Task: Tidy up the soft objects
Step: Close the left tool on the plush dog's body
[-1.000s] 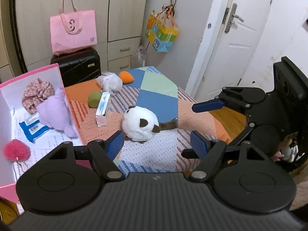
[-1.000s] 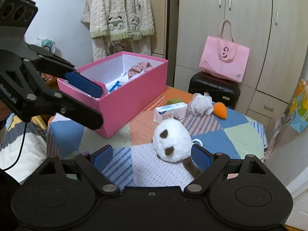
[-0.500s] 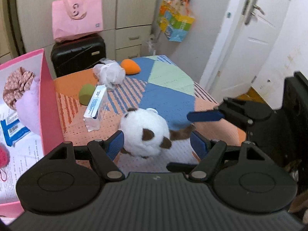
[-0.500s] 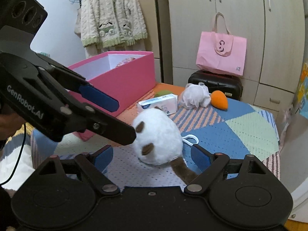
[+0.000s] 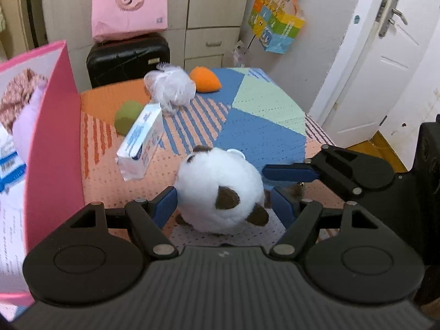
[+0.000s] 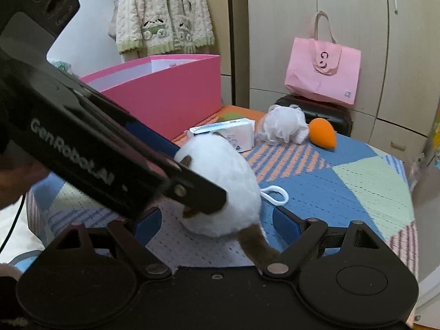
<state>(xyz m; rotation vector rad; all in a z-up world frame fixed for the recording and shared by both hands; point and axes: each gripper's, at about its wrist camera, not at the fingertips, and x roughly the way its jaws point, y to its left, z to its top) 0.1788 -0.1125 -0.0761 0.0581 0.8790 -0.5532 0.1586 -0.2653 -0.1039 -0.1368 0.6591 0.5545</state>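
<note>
Found white plush toy (image 5: 217,189) resting on the patchwork-covered desk (image 5: 264,132), near its front edge, just right of the pink box (image 5: 55,137).

Judged it light, very soft and squashy, not fragile, furry enough not to slip. Reckoned the round body the place to take hold, across its widest part, squeezing until the stuffing gives; thought the brown tail and thin white loop (image 6: 273,194) poorer holds, likely to let it dangle and swing.

Noted left claw (image 5: 224,206) spread wide, straddling the body, gripping nothing yet; could not tell whether its left pad touched the fur. Noted right claw (image 6: 216,224) likewise spread wide and empty, low at the tail end, with the tail between its pads. Saw the left tool's arm crossing in front of the toy in the right wrist view.

Counted outward on the desk:
- one plush toy
- one tissue pack (image 5: 140,143), just beyond it
- one green sponge (image 5: 128,114)
- one white mesh puff (image 5: 172,86)
- one orange sponge (image 5: 206,79), touching or just beside the puff

Counted in the box:
- one lilac plush (image 5: 24,126)
- one brown floral fabric piece (image 5: 16,96)
- one blue-and-white packet (image 5: 8,162), partly cut off

Logged behind the desk one black suitcase (image 5: 126,57) with one pink bag (image 5: 129,5) on top.
</note>
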